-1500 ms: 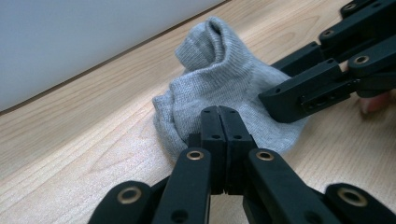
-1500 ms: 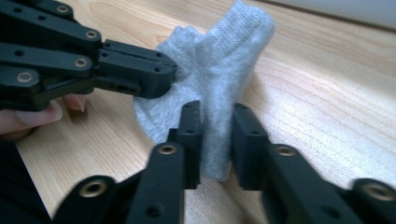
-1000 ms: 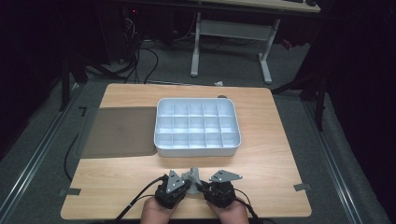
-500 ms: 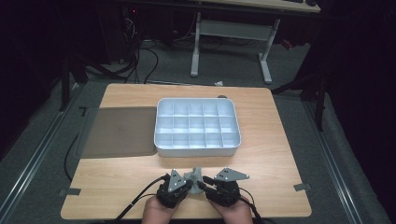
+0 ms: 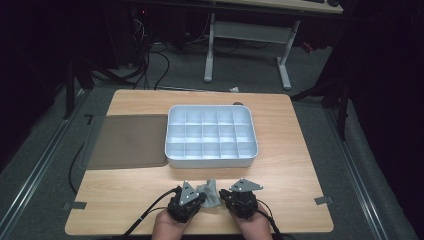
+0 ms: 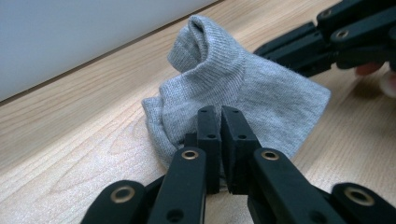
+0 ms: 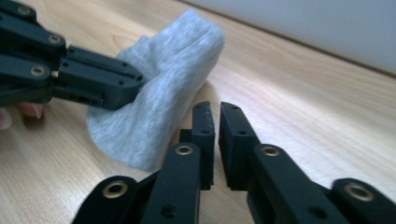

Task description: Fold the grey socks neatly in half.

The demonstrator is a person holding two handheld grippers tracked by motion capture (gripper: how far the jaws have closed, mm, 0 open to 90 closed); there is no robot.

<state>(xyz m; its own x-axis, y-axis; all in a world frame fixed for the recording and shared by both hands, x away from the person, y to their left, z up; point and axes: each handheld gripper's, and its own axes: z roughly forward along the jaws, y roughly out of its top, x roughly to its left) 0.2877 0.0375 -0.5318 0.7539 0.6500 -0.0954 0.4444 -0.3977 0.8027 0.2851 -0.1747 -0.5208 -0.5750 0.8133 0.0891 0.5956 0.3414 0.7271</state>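
This looks like a lab or recording room: a small wooden table [image 5: 280, 150] stands on grey carpet in a dark space, with cables [image 5: 150, 60] trailing over the floor behind it (a few tiny lights glow there) and the white legs of a desk [image 5: 247, 45] beyond.

Bare wood is left open along the near edge of the table [image 5: 125, 200], to the left of the left gripper [image 5: 192, 199] and to the right of the right gripper [image 5: 231, 196]. The narrow gap between the two is taken up by a grey sock [image 5: 209, 193], bunched up off the wood. Passage farther away is blocked in the middle by the white compartment tray [image 5: 210, 161] and at the far left by a dark mat [image 5: 127, 141], with only a strip of open table kept between tray and grippers.
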